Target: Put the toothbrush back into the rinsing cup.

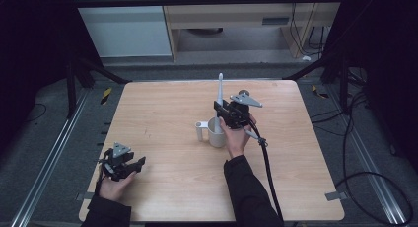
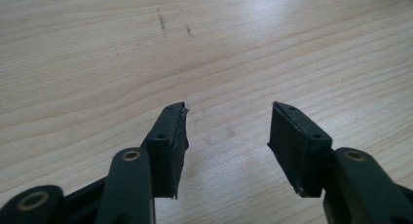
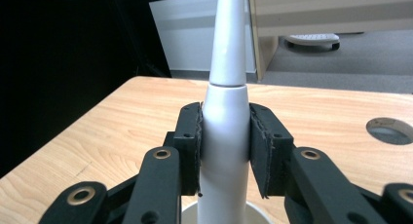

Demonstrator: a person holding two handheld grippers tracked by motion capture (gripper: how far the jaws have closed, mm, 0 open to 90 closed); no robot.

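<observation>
Toothbrush going into cup
My right claw [image 3: 224,151] grips the toothbrush [image 3: 225,136] upright over the cup [image 1: 215,133]; left claw [image 2: 226,141] wide, idle on counter [image 1: 162,113] (off-centre = cup tips).

The desk [image 1: 162,187] is pale matt wood with fine grain, the toothbrush [image 3: 225,112] smooth glossy white plastic, the cup [image 1: 216,133] smooth white, the claw pads [image 2: 287,146] matt black rubber
</observation>
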